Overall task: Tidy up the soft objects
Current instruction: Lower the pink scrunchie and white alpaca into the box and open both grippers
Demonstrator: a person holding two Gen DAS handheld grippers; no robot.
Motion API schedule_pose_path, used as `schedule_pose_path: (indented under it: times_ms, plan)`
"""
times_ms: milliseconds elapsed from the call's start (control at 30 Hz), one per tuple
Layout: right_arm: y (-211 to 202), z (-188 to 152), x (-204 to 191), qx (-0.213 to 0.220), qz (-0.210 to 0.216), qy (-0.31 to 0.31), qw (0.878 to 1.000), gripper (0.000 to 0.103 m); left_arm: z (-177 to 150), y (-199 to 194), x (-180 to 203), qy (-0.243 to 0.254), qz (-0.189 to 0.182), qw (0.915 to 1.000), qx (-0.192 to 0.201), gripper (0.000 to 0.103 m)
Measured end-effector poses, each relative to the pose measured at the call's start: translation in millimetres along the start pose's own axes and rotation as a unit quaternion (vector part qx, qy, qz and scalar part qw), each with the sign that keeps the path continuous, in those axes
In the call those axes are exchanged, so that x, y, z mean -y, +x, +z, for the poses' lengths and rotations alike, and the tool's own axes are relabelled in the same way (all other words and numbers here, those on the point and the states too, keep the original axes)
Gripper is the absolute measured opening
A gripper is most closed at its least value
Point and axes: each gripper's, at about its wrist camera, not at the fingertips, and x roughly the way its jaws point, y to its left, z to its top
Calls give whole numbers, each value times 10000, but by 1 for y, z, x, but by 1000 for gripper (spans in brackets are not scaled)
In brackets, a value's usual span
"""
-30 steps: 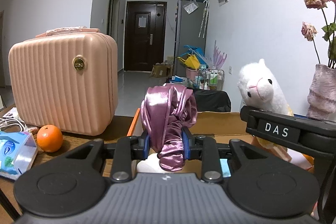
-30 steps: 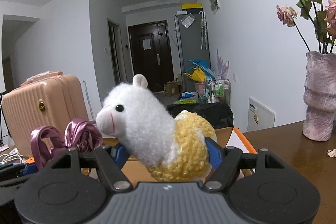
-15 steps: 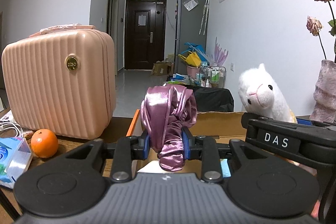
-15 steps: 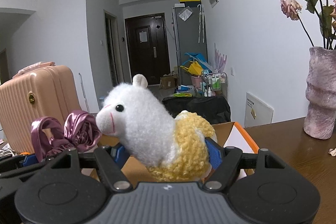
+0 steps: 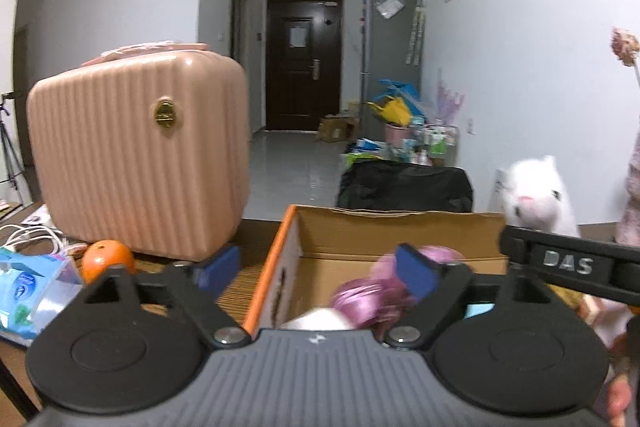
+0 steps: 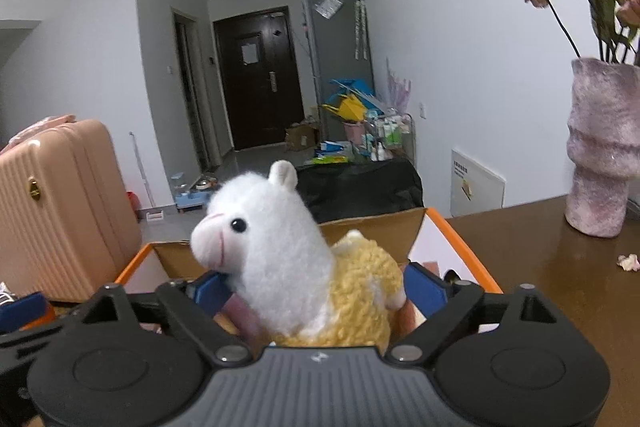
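Observation:
My left gripper (image 5: 316, 267) hangs over the orange-rimmed cardboard box (image 5: 268, 267), its jaws opening wide. The purple satin cloth (image 5: 372, 295) is loose below them, a blur inside the box, next to something white. My right gripper (image 6: 318, 287) is also opening over the same box (image 6: 456, 239). The white and yellow alpaca plush (image 6: 304, 267) sits between its blue pads (image 6: 426, 287), which no longer squeeze it. In the left wrist view the alpaca's head (image 5: 536, 199) shows above the right gripper's bar (image 5: 568, 263).
A pink ribbed suitcase (image 5: 136, 155) stands left of the box, with an orange (image 5: 108, 259), a blue tissue pack (image 5: 28, 291) and white cables (image 5: 32, 231) in front. A pink vase of dried roses (image 6: 604, 147) stands on the wooden table (image 6: 540, 267) at right.
Both grippers have opened. The purple cloth has dropped out of the left jaws into the box. The alpaca has sunk lower between the spread right pads.

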Motion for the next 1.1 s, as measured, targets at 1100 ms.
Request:
schedule_pose_path:
  times_ms: [1100]
  plan:
    - [10,2,-1,-522,173,-19,9985,103,7,-1,-24,-442,351,9982,-182,103]
